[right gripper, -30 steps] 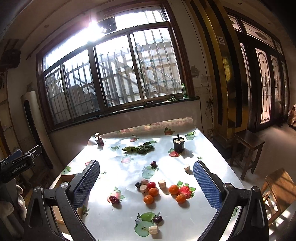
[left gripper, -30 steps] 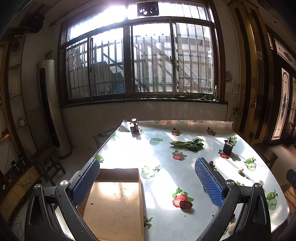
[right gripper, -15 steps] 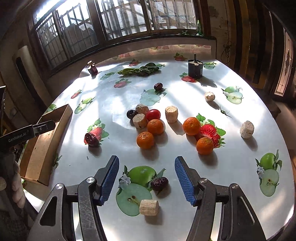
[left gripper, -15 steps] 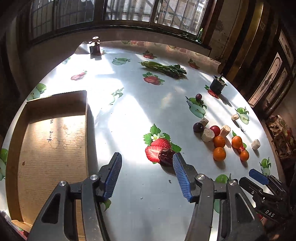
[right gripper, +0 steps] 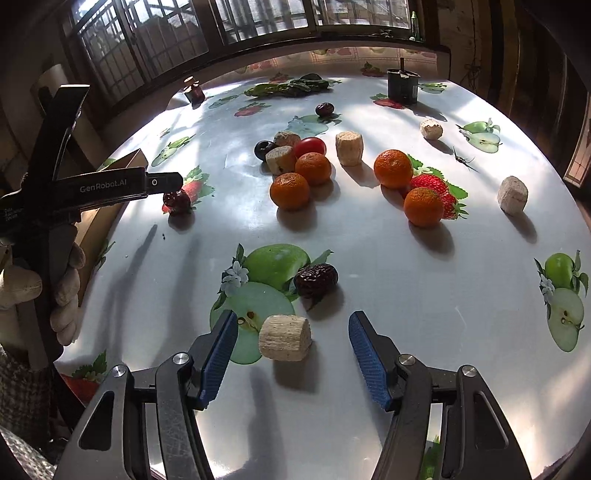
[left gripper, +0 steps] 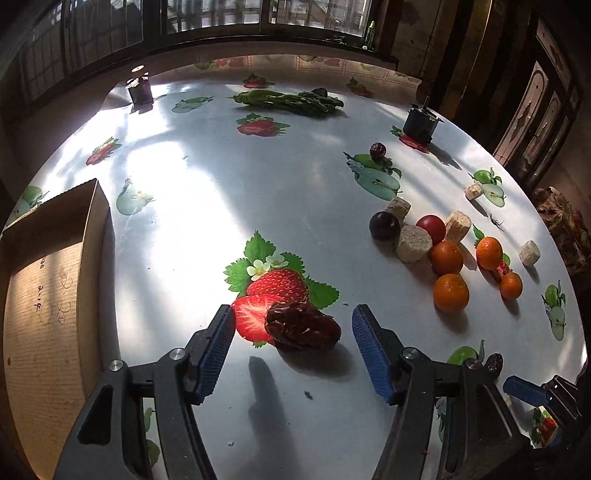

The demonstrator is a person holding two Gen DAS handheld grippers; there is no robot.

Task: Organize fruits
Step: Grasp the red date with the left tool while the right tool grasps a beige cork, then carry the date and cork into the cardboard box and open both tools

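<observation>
1. Left wrist view: we see the left gripper (left gripper: 293, 323) with its jaws spread wide and gripping nothing; a wrinkled dark date (left gripper: 302, 325) lies between the blue pads, touching neither, on a printed strawberry.

2. Right wrist view: the right gripper (right gripper: 290, 328) likewise has its jaws wide apart and empty. A pale cork-like cylinder (right gripper: 284, 337) lies on its side between the pads, nearer the left one, and a second date (right gripper: 316, 280) sits just beyond it on a printed green apple.

3. Farther out on the worktop (right gripper: 369, 258) we count four small oranges: two (right gripper: 289, 191) (right gripper: 313, 168) touching each other in a cluster with a red tomato (right gripper: 310, 146), a dark plum (right gripper: 265, 149) and two more cork pieces, and two others (right gripper: 393, 168) (right gripper: 423, 206) to the right.

4. An open cardboard box (left gripper: 48, 302) sits at the worktop's left edge, well apart from the fruit.

5. The worktop is covered in a glossy white cloth printed with fruit, streaked with sunlight and glare. Barred windows (right gripper: 155, 33) line the far wall, and dark wooden doors stand to the right.

6. At the far end, leafy greens (left gripper: 291, 100), a small jar (left gripper: 140, 88) and a black pot (left gripper: 421, 123) are too small for us to make out in detail. The left hand's glove (right gripper: 48, 291) is cut off at the frame edge.
</observation>
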